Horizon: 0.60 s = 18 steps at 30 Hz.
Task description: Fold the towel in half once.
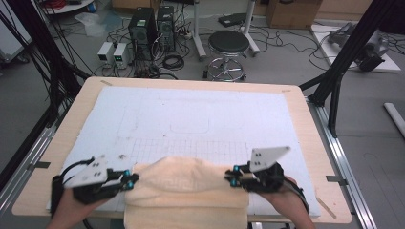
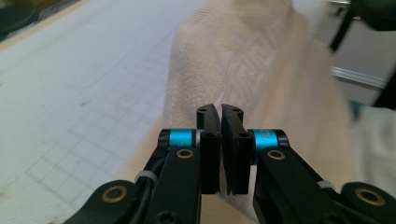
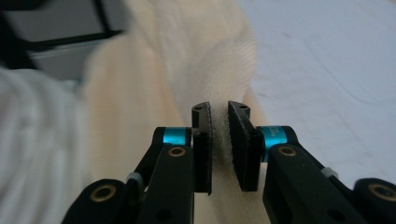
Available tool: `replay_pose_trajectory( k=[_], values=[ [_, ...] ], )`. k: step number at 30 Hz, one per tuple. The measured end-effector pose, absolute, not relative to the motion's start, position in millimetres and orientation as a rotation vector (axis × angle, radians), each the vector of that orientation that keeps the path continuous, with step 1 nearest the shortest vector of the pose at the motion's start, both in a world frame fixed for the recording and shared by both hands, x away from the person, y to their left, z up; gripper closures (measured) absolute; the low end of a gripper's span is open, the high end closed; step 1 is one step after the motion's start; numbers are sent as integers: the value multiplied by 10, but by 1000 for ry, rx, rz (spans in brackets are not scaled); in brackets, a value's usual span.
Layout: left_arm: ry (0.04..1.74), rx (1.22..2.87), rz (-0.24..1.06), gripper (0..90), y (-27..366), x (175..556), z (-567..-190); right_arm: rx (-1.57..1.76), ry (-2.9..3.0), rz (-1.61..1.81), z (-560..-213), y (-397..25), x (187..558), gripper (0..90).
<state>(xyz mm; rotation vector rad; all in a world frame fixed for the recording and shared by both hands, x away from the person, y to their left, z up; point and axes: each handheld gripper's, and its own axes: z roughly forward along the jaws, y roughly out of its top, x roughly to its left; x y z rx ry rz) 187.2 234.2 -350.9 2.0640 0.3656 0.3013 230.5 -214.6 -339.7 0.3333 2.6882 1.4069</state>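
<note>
A cream towel (image 1: 186,183) lies bunched at the near edge of the table and hangs over the front. My left gripper (image 1: 131,181) is shut on the towel's left edge; in the left gripper view its jaws (image 2: 220,112) are pressed almost together with the towel (image 2: 243,60) rising beyond them. My right gripper (image 1: 232,176) is shut on the right edge. In the right gripper view a fold of towel (image 3: 201,60) sits pinched between the tips of the right gripper (image 3: 219,109). Between the two grippers the cloth is humped up.
A white mat with a faint pencil grid (image 1: 191,114) covers the wooden table (image 1: 305,143). Beyond the far edge stand a black stool (image 1: 228,45) and computer towers (image 1: 143,28) with cables. Black frame posts (image 1: 344,57) rise at the right.
</note>
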Motion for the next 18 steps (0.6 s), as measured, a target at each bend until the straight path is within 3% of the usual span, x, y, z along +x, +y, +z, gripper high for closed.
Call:
replay_pose_trajectory(
  k=[1,5,18],
  values=[
    [347,2061,298,826,2355,1791,-3482,304,2702,1446,-3344,-2155,2187,696],
    [372,2064,306,737,2366,1787,-3498,300,2711,1433,-3303,-2172,2066,644],
    [632,2090,338,563,2418,2501,-4020,554,2677,1162,-3939,-2202,2817,511]
  ],
)
